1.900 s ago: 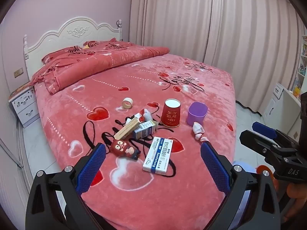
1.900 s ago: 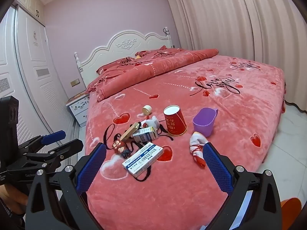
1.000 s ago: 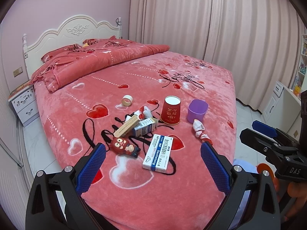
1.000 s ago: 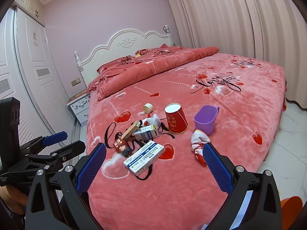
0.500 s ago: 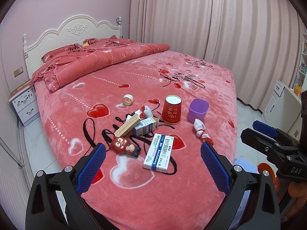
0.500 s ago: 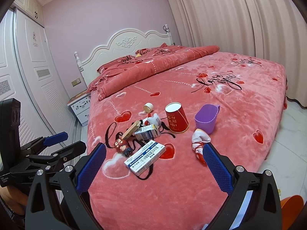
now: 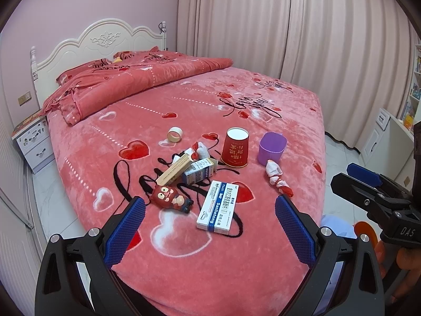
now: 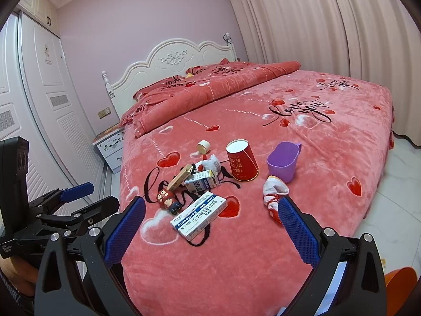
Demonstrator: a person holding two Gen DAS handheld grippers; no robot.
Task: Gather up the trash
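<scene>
Loose items lie on the red heart-print bed (image 7: 184,250): a white and blue medicine box (image 7: 217,208) (image 8: 199,215), a small milk carton (image 7: 198,174), a tan stick box (image 7: 174,170), a red cartoon toy (image 7: 171,198), an upturned red paper cup (image 7: 236,147) (image 8: 242,163), a purple cup (image 7: 271,148), a tape roll (image 7: 175,134) and crumpled white and red wrappers (image 7: 276,176). My left gripper (image 7: 209,226) is open and empty, short of the box. My right gripper (image 8: 210,226) is open and empty, also short of the bed's edge.
An orange bin (image 8: 401,276) shows at the lower right on the tiled floor. A folded quilt (image 7: 136,81) and a white headboard (image 7: 105,39) lie at the far end. A nightstand (image 7: 33,142) stands left of the bed, curtains behind, white shelves at right.
Both views have drifted slightly; the items sit a little farther up the frame than 1.9 s ago. Both grippers stay open and nothing on the bed has moved.
</scene>
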